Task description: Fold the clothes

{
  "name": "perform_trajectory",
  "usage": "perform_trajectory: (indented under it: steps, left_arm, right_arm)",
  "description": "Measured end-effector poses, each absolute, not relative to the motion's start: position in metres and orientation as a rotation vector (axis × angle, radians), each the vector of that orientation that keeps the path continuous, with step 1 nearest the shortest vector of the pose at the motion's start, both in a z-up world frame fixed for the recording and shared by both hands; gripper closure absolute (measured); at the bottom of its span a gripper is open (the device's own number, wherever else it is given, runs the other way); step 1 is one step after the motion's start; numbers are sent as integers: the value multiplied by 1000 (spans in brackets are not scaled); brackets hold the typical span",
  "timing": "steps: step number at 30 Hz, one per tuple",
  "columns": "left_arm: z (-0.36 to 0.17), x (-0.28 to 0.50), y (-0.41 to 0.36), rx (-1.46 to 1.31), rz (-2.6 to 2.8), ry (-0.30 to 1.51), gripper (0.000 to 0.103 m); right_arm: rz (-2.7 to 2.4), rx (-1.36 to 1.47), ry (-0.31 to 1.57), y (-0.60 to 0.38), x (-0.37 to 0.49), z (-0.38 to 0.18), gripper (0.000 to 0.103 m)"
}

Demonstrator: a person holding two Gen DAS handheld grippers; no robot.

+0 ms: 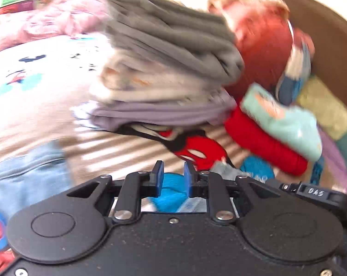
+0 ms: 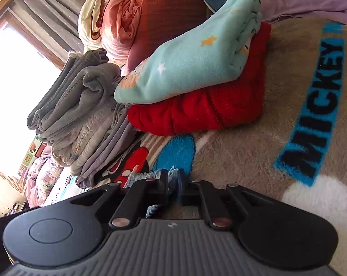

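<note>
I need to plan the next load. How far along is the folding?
Done: a grey folded stack and a mint fleece folded on a red garment. In hand: the right gripper pinches light blue fabric; the left gripper holds nothing. Left: a denim piece lies unfolded.

Left hand-held gripper (image 1: 172, 177) slightly parted.
</note>
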State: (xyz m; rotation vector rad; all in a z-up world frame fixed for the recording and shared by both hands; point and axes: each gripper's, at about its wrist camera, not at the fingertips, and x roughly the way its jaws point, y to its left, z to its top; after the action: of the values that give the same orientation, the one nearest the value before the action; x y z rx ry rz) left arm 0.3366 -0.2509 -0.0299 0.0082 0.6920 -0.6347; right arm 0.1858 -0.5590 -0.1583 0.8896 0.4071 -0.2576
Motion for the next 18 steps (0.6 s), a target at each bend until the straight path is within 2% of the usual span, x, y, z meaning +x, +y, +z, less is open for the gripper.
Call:
perform_trajectory:
  steps: [3, 7, 9, 11, 16, 18]
  left_arm:
    - [-23, 289, -219, 45, -584, 663, 87]
    - [-33, 218, -207, 125, -572, 656, 87]
    - [-49, 187, -210, 141, -604, 672, 86]
    - [-62, 160, -219, 204, -607, 655, 82]
    - [-78, 123, -213, 261, -598, 588, 80]
    - [-78, 120, -204, 234, -590, 585, 75]
  right_arm:
    - [-267, 855, 409, -555, 184, -156, 85]
    - [-248, 864, 420, -553, 180, -155, 77]
    - [-206, 883, 435, -550, 174, -153, 65]
    - [-116, 924, 468, -541, 163, -153, 49]
    - [87, 1054, 586, -509, 137, -158, 47]
    - [151, 1040, 632, -489, 126, -157, 47]
